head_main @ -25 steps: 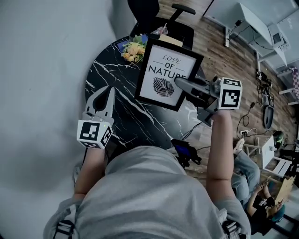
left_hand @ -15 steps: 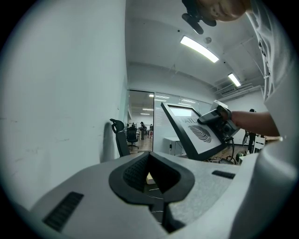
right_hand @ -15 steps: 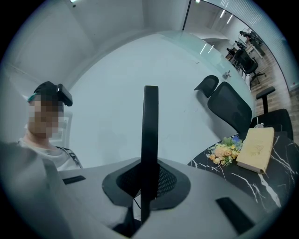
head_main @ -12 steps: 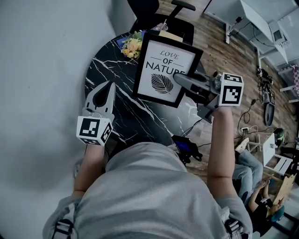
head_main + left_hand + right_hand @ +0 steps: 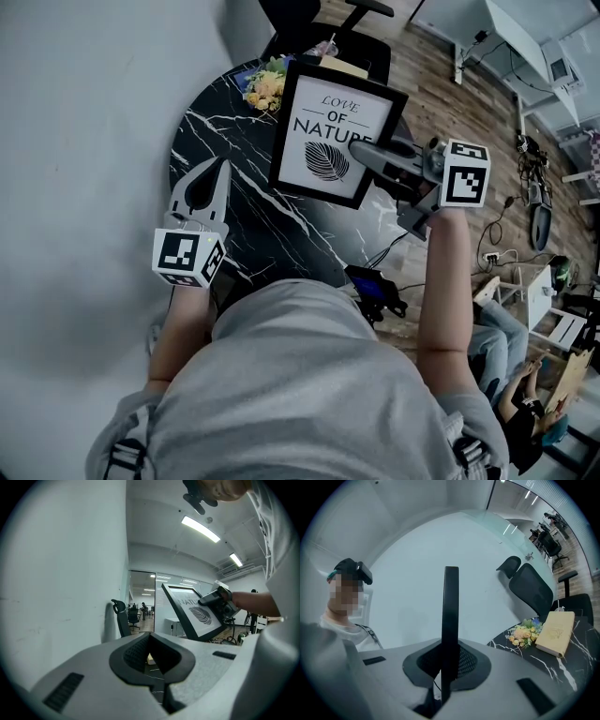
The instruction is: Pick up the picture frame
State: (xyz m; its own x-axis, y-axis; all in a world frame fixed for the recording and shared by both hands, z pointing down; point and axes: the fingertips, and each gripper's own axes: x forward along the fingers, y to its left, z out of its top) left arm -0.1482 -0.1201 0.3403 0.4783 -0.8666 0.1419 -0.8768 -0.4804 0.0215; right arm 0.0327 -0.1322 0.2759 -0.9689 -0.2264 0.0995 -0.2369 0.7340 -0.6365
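The black picture frame with a white leaf print [image 5: 314, 131] sits tilted over the 1 o'clock part of the round black marble table with white veins [image 5: 253, 234]. Its lower edge cannot be judged as touching or clear of the top. The right gripper [image 5: 354, 145] comes in from 3 o'clock, covers part of the print's right side, and has its jaws clamped on the frame's rim. In the right gripper view the frame is only a thin black bar, edge on, with the print unseen.

A tan book [image 5: 345, 67] at 12 o'clock is mostly hidden behind the frame, beside a small bunch of yellow flowers [image 5: 265, 89].

The left gripper [image 5: 221, 171] hovers at the table's 8 o'clock edge, jaws together on nothing.

Against the earlier frames, frame, grip and left gripper look unchanged; only the view shifts slightly.
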